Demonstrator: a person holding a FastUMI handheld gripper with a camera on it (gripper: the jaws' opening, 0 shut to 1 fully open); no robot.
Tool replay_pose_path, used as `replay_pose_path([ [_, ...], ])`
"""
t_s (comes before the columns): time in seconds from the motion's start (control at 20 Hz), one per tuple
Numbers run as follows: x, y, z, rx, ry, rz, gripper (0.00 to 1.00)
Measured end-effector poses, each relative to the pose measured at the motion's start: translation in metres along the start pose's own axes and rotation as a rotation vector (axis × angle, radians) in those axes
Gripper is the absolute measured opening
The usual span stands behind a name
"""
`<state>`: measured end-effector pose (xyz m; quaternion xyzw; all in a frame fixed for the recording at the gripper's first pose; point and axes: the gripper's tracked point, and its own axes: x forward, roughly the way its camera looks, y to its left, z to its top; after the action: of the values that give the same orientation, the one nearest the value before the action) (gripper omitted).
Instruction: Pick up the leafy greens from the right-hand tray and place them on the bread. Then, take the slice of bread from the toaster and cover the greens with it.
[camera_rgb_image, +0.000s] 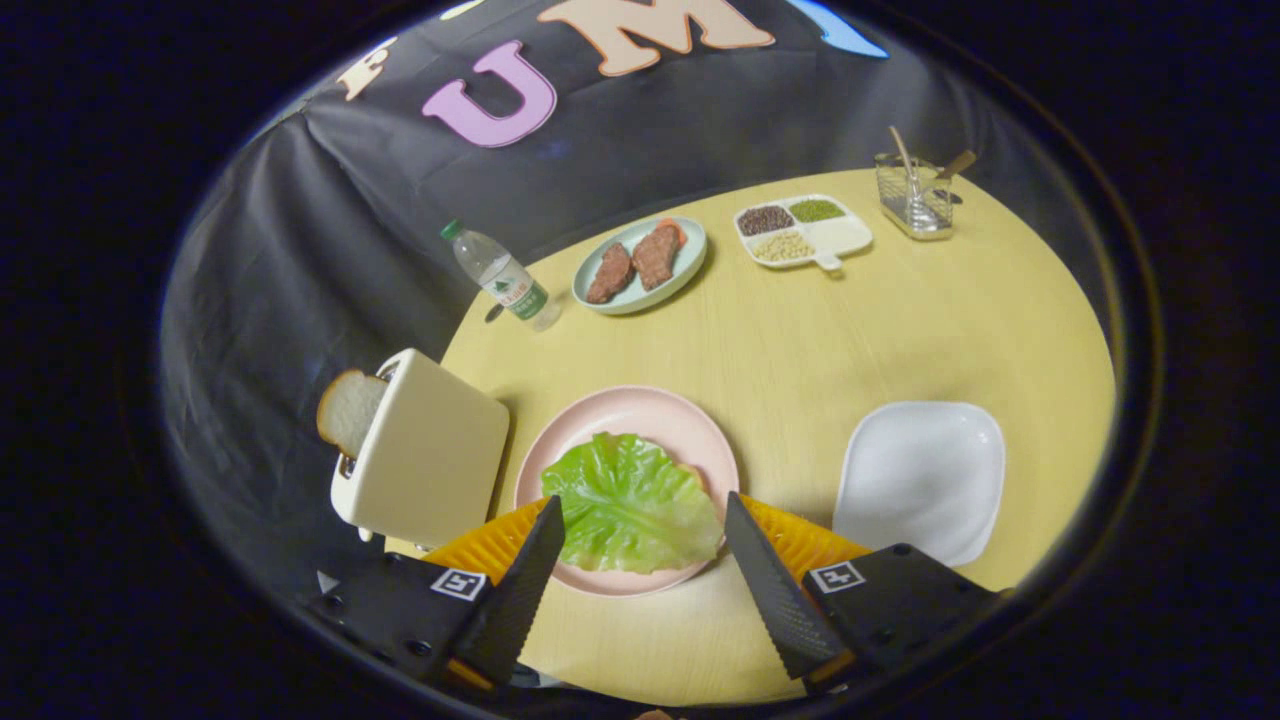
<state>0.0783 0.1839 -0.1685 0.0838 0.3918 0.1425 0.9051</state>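
A green lettuce leaf (630, 505) lies spread on the pink plate (640, 412), covering whatever is under it. My gripper (642, 512) hangs above the plate, open, its fingertips either side of the leaf and not touching it. Left of the plate stands a cream toaster (428, 450) with a slice of white bread (348, 408) sticking out of its slot. To the right of the plate sits an empty white square tray (922, 478).
Farther back on the round yellow table (900, 320) are a water bottle (500, 277), a pale green plate with meat pieces (640, 264), a divided white dish of beans (803, 230) and a glass holder with utensils (915, 192).
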Motion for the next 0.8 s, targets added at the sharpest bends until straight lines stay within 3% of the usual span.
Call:
replay_pose_path([
  [0.05, -0.004, 0.006, 0.005, -0.007, -0.003, 0.001, 1.0],
  [0.4, -0.017, 0.081, 0.048, -0.042, -0.067, 0.088, 1.0],
  [0.8, -0.016, 0.214, 0.079, -0.176, -0.119, 0.246, 1.0],
])
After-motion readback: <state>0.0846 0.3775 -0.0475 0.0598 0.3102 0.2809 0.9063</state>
